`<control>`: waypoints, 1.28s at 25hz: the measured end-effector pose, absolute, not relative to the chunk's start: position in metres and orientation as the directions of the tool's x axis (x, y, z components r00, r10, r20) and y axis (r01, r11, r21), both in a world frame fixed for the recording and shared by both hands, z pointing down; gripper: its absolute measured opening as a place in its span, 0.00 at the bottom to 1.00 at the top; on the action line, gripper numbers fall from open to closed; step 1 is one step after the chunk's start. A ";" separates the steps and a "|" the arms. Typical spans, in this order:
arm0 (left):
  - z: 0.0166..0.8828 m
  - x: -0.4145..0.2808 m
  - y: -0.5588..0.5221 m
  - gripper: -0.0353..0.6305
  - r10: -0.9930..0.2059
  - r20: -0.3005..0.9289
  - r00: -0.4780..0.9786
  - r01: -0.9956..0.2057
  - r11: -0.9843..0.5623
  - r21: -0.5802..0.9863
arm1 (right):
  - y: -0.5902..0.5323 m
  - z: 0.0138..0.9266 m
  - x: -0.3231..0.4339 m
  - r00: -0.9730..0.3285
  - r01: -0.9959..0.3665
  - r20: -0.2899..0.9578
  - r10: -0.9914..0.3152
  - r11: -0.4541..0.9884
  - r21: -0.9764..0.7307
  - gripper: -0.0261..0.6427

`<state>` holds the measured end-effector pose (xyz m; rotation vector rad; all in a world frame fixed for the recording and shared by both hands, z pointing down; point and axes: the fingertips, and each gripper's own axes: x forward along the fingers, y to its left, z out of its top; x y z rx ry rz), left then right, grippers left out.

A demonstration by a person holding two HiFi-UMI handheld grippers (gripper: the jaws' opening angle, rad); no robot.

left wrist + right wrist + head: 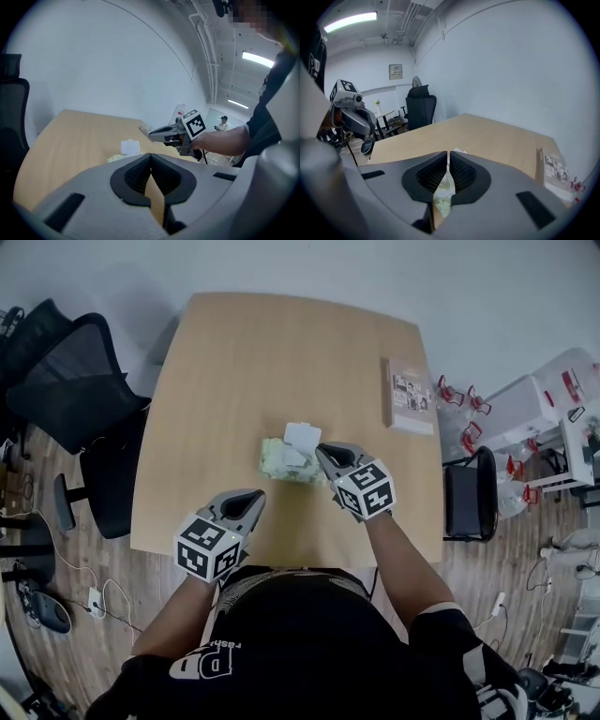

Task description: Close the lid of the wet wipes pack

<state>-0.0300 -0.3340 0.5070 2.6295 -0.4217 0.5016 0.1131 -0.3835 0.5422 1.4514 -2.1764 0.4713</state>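
A pale green wet wipes pack (279, 463) lies near the middle of the wooden table (234, 362), and its white lid (302, 435) stands flipped up. My right gripper (322, 451) is shut, with its tip at the pack's right edge just beside the lid. In the right gripper view the closed jaws (448, 154) point down at the pack (443, 201), which shows below them. My left gripper (255, 495) is shut and empty, hovering nearer the table's front edge, apart from the pack. The left gripper view shows the lid (130, 146) and the right gripper (152, 134) beyond its own jaws (151, 155).
A flat printed box (410, 395) lies by the table's right edge. Black office chairs (84, 381) stand to the left and a black seat (469, 498) to the right. White storage bins (553, 399) fill the far right. Cables run across the wooden floor (84, 587).
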 end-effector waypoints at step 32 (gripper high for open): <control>0.531 -0.091 -0.350 0.08 -0.334 0.457 0.824 -0.525 -0.754 0.394 | -0.468 0.625 0.128 -0.243 -0.776 0.794 -0.557 0.603 0.186 0.15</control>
